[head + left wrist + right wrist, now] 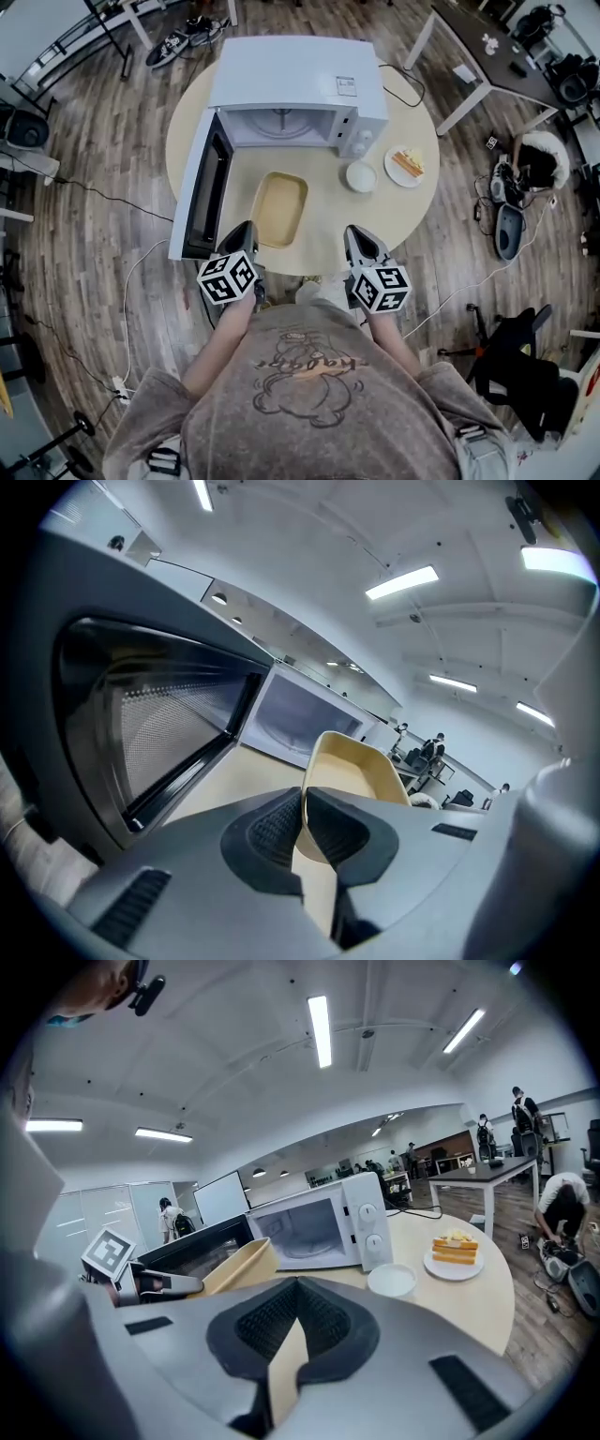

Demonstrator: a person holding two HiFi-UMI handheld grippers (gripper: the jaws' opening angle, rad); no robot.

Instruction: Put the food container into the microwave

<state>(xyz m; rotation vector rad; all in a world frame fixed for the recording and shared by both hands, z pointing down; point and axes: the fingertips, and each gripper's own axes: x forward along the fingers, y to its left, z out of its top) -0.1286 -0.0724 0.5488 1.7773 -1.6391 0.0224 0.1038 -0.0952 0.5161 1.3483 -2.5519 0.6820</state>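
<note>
Left gripper (305, 806) clamps the food container (279, 208) by its near rim. The container's long axis points ahead toward the open microwave (292, 92). Right gripper (298, 1290) fingers are closed and empty.

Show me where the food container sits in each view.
Head view: the food container lies centre, before the open microwave.
Left gripper view: centre, its near rim pinched in the left claw.
Right gripper view: left of centre.
Shared landmark: the white microwave.

food container (278, 208): matt plastic | microwave (292, 77): glossy white | floor (94, 234): wood planks
</note>
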